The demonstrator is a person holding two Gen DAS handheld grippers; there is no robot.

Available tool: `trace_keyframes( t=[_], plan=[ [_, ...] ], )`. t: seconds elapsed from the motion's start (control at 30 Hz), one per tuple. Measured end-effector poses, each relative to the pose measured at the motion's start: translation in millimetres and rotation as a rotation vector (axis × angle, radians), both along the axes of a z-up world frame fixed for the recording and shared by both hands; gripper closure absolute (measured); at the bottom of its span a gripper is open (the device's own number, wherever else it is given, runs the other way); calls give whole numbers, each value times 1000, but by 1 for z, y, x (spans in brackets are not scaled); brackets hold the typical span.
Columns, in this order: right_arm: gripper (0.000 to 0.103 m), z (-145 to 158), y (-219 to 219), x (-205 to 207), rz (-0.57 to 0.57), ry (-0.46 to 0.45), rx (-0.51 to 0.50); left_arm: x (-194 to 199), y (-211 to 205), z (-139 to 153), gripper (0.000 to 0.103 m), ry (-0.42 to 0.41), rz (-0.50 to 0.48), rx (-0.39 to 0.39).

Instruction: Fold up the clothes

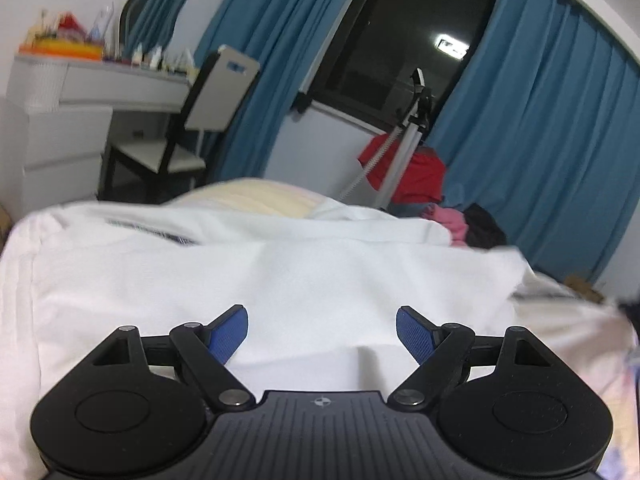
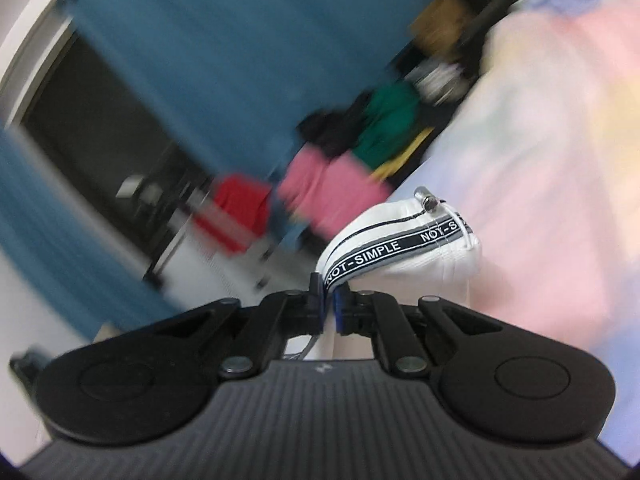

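Observation:
A white garment [image 1: 280, 272] lies spread on the bed, filling the lower half of the left wrist view. My left gripper [image 1: 322, 330] is open just above it, with nothing between its blue pads [image 1: 230, 334]. In the right wrist view my right gripper [image 2: 330, 308] is shut on the white garment [image 2: 404, 244] at its black "NOT-SIMPLE" band, and holds it lifted and bunched. A metal cord end [image 2: 426, 198] sticks out at the top of the bunch. This view is blurred by motion.
A pile of red, pink and dark clothes [image 1: 424, 192] lies at the far side of the bed, with pink, green and black ones [image 2: 360, 160] in the right wrist view. A pastel bedsheet [image 2: 560, 160] covers the bed. A chair [image 1: 188, 132], white desk [image 1: 80, 92], blue curtains and a stand [image 1: 404, 148] are behind.

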State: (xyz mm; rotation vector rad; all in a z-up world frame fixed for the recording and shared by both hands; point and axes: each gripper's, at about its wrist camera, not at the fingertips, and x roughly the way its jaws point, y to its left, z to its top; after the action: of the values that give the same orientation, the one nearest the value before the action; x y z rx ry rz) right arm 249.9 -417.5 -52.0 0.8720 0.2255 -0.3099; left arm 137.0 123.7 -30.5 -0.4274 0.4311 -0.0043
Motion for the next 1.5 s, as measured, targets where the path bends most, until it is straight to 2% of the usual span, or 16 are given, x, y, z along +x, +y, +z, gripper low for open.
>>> trace_keyframes(
  t=[0.1, 0.27, 0.4, 0.5, 0.6, 0.63, 0.77, 0.83, 0.93, 1.03, 1.13, 1.2, 1.23, 1.3, 1.4, 1.5],
  plan=[
    [94, -15, -50, -57, -166, 29, -25, -10, 4, 8, 20, 45, -49, -59],
    [94, -89, -79, -113, -277, 167, 65, -29, 24, 22, 20, 210, -94, -182],
    [92, -110, -80, -120, -320, 242, 212, -42, 66, 12, 13, 252, -97, -511],
    [89, -88, -67, -110, -303, 276, 102, -39, 89, -14, 13, 301, -52, -736],
    [82, -68, -51, -107, -298, 292, -4, -32, 102, -41, 13, 378, -4, -889],
    [75, -63, -46, -108, -305, 291, -20, -30, 104, -49, 13, 415, 9, -930],
    [37, -41, -40, -133, -376, 253, -91, -32, 98, -64, 13, 502, 41, -931],
    [31, -31, -39, -137, -407, 225, -137, -29, 99, -68, 13, 491, 47, -933],
    [31, -28, -34, -128, -297, 157, -116, -24, 108, -73, 13, 441, 90, -945],
    [31, -38, -25, -111, -146, 119, -8, -20, 129, -78, 18, 387, 154, -973],
    [31, -47, -8, -92, 6, 116, 59, -26, 150, -77, 34, 350, 224, -996],
    [31, -52, 5, -83, 96, 105, 85, -28, 159, -76, 59, 347, 247, -983],
    [31, -54, 10, -79, 129, 101, 100, -29, 162, -74, 62, 350, 254, -962],
    [31, -58, 17, -75, 173, 107, 139, -34, 166, -70, 81, 328, 263, -945],
    [31, -62, 23, -73, 210, 112, 193, -56, 177, -50, 88, 229, 260, -911],
    [31, -62, 23, -78, 208, 113, 243, -81, 196, -16, 90, 40, 257, -874]
  ],
)
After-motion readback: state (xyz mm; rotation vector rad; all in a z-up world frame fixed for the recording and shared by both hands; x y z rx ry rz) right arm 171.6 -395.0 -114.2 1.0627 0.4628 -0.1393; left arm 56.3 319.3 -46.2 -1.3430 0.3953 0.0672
